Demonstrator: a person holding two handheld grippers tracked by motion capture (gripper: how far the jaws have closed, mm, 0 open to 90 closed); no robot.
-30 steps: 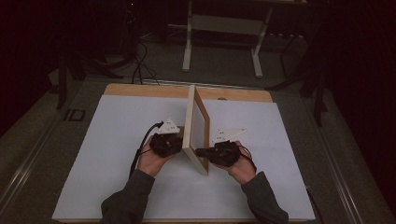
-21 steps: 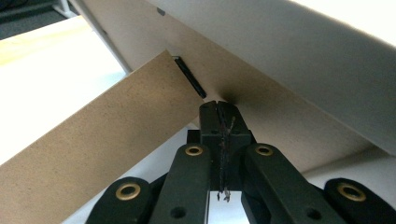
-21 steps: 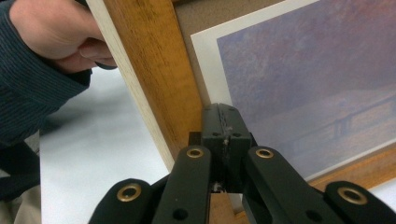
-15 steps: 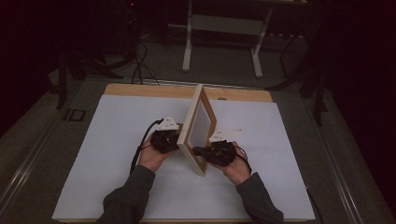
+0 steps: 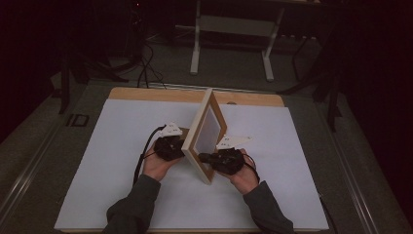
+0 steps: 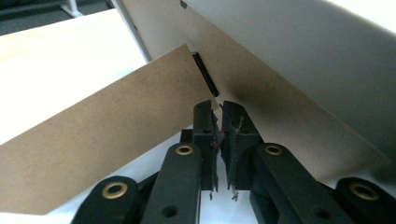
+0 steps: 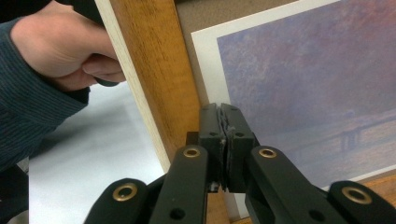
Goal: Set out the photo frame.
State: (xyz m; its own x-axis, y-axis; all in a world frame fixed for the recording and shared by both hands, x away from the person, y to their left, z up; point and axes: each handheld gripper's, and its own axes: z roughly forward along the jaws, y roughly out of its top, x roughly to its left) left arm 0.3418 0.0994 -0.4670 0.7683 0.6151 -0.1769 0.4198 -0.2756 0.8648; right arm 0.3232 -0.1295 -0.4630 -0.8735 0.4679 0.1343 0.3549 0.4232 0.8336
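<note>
Two grippers flank a wooden picture frame (image 5: 204, 134) standing tilted on the white table (image 5: 117, 146) in the high view. From the left gripper (image 6: 220, 105), the frame's brown back and its stand leg (image 6: 107, 135) show; its jaws, slightly parted, have just been opening, the leg's edge at their tips. From the right gripper (image 7: 221, 108), jaws closed and empty, the frame's purple print (image 7: 308, 88) shows.

The picture frame (image 5: 204, 134) stands on edge near the middle of the worktop (image 5: 112, 161), its top leaning toward the right. The left gripper (image 5: 170, 146) sits just beside the frame's back, at the folding stand (image 6: 107, 135) hinged there. The right gripper (image 5: 221, 160) sits just beside the frame's front. Behind the worktop stands a table base (image 5: 231, 29) on the floor.
</note>
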